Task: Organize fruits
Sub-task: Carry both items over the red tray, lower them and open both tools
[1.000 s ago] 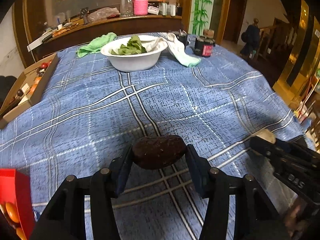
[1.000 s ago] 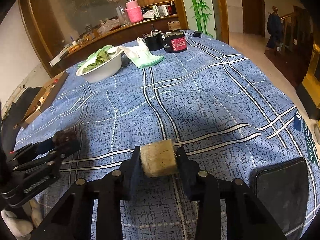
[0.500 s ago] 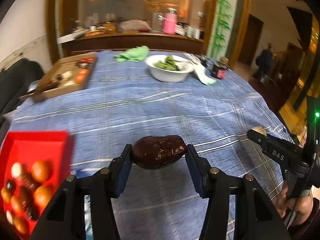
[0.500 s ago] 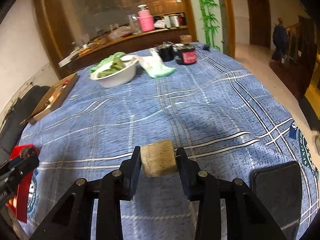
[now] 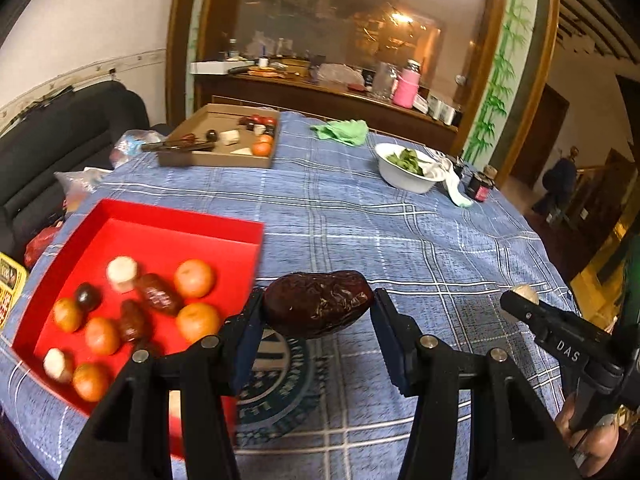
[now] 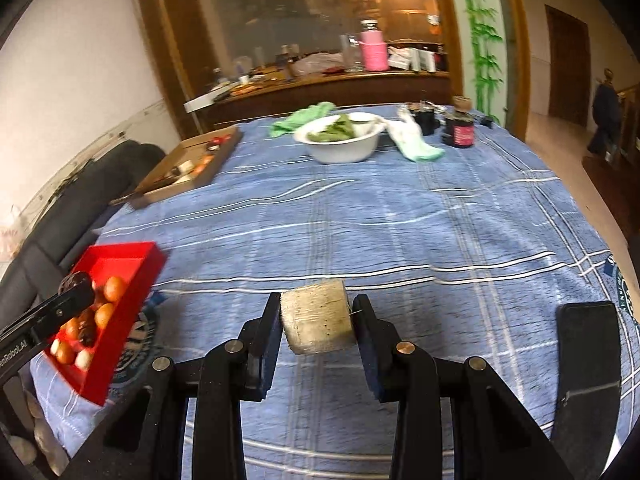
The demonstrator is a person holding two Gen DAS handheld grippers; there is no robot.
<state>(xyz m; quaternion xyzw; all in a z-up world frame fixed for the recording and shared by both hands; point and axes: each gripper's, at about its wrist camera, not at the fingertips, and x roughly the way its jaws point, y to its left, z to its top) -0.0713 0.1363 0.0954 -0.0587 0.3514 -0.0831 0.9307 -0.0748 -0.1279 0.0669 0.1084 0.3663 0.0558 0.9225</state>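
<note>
Two fruits are held above the counter [image 5: 400,248]: a wrinkled dark date [image 5: 316,309] pinched in the left hand-held gripper [image 5: 318,320] beside the red tray [image 5: 168,224] of fruit, and a pale cylindrical fruit chunk [image 6: 317,322] pinched in the right hand-held gripper [image 6: 316,326]. Blue plaid cloth covers the counter; a wooden sideboard [image 6: 320,88] stands behind.

Left tongs [image 5: 318,312] clamped on a dark date [image 5: 316,309], right tongs [image 6: 316,318] on a pale chunk [image 6: 316,317], both tilted downward.
</note>
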